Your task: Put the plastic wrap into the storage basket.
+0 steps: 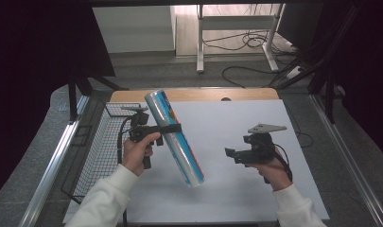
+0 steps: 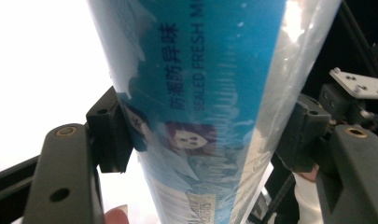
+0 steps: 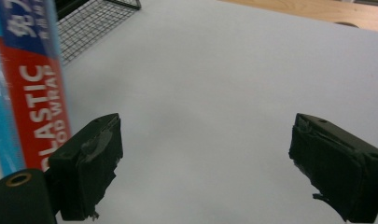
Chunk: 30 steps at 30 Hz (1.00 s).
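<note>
A long roll of plastic food wrap (image 1: 175, 139), blue and red under clear film, hangs tilted above the white table sheet (image 1: 236, 189). My left gripper (image 1: 172, 128) is shut on the roll near its upper third; in the left gripper view the roll (image 2: 200, 102) sits pressed between both black pads (image 2: 109, 133). My right gripper (image 1: 230, 154) hovers to the right of the roll's lower end, apart from it, jaws wide with nothing between them. In the right gripper view the roll (image 3: 30, 88) stands at the left edge beside that gripper (image 3: 205, 163).
A black wire basket (image 1: 101, 146) lies along the table's left side, also seen in the right gripper view as a mesh basket (image 3: 91, 23). The wooden table edge (image 1: 194, 94) runs at the back. Cables and desk legs lie on the floor beyond.
</note>
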Motion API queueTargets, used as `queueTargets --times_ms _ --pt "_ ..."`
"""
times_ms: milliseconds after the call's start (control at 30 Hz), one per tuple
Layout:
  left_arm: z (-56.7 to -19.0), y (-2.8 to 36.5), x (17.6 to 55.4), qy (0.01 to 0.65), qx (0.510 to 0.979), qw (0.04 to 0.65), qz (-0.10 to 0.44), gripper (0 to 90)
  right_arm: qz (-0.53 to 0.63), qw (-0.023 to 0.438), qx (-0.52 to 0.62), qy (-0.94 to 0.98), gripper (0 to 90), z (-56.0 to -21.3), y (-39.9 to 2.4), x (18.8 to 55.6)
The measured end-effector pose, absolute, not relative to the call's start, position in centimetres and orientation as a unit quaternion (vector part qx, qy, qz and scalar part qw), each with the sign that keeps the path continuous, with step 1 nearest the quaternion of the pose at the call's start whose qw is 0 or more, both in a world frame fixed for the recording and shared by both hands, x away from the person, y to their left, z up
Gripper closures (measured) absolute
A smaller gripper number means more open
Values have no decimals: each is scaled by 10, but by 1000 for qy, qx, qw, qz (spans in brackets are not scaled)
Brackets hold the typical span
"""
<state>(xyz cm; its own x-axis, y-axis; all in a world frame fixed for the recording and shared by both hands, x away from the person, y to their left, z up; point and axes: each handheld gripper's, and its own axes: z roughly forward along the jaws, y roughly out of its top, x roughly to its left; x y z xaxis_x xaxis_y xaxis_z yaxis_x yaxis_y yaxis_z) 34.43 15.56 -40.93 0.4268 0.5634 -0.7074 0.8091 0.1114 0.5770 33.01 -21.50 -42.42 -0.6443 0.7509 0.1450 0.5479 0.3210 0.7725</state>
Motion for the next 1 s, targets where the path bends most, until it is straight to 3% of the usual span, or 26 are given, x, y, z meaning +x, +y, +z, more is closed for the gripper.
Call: queueTargets --times_ms 1000 --pt "-353 187 343 530 735 422 -35 319 403 117 434 797 106 -435 -227 335"
